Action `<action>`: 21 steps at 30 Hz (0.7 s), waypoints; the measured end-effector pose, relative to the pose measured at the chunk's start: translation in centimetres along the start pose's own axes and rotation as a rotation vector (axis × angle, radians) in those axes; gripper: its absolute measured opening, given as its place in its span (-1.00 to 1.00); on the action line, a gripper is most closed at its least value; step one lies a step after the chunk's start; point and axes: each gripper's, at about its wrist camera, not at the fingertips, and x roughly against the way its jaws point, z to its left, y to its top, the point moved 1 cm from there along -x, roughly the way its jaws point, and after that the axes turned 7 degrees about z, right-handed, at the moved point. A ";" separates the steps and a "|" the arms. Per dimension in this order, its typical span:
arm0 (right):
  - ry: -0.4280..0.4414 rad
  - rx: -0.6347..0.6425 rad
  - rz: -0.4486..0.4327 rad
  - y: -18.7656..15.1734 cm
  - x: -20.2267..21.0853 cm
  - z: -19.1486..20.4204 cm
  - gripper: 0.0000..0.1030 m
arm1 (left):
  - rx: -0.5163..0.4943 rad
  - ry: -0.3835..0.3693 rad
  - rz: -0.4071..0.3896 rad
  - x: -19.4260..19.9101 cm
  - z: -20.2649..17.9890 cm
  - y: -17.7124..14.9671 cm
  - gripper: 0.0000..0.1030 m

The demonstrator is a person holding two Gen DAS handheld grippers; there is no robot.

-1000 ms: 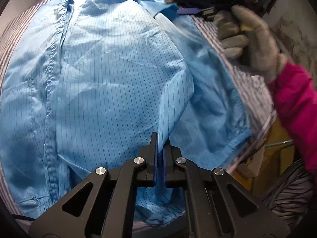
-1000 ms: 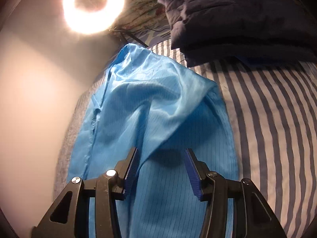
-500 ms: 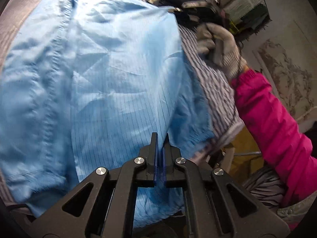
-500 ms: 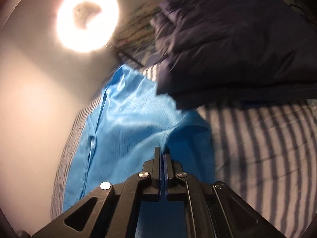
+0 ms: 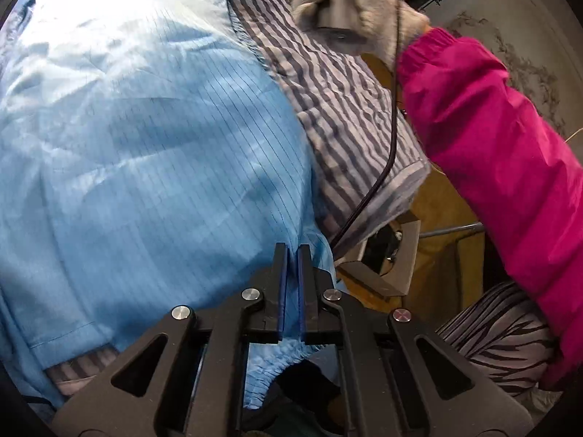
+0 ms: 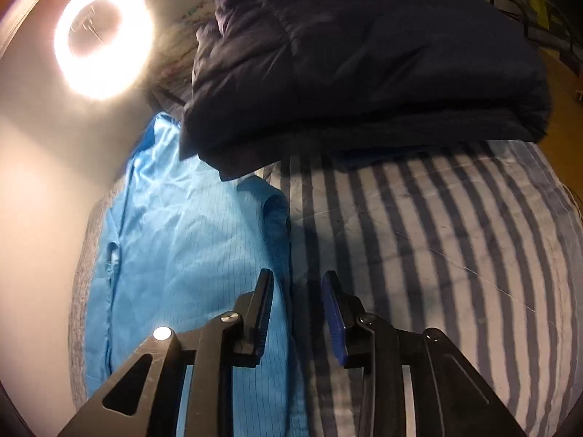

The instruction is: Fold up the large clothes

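The left gripper (image 5: 290,251) is clamping a fold of the light blue garment (image 5: 153,153) between its blue pads, the jaws standing all but together with only the thin cloth in the slit. The pinched part is lying near the garment's right-hand edge, just beside a gathered cuff or hem that is drooping below the fingers.

The right gripper (image 6: 297,280) is standing partly open, its jaws having just been opening, and nothing is sitting between them. Its fingers are straddling the blue garment's (image 6: 182,247) edge, the left finger hovering over the cloth and the right one over the striped bed sheet (image 6: 437,240); whether either tip is touching the surface is hard to judge from this angle.

The garment is lying spread on the striped sheet (image 5: 339,94), filling the left side of both views. Behind it, a folded dark navy quilt (image 6: 364,65) is resting on the bed, its near corner overlapping the garment's far end. A ring light (image 6: 104,38) is glaring on the wall at upper left.

In the left wrist view a gloved hand (image 5: 349,3) with a pink sleeve (image 5: 484,153) is gripping a handle, a black cable (image 5: 386,153) trailing down across the sheet, and an open cardboard box (image 5: 397,255) is sitting below the bed edge
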 end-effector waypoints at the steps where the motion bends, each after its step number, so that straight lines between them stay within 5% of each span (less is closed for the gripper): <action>1: 0.014 0.008 0.000 -0.2 0.8 -0.2 -0.40 | 0.001 -0.005 0.001 0.1 0.0 0.0 -0.88; 6: 0.103 0.071 0.040 -3.5 4.5 -0.3 -0.35 | -0.024 -0.025 -0.028 3.1 0.0 -0.8 -0.44; 14: 0.138 0.111 0.239 -12.8 3.9 -1.2 -0.23 | 0.155 0.095 -0.161 7.7 5.4 -2.5 -0.44; 21: 0.209 0.069 0.243 -14.0 2.9 -1.5 -0.29 | 0.284 0.090 -0.162 7.0 9.3 -2.9 -0.44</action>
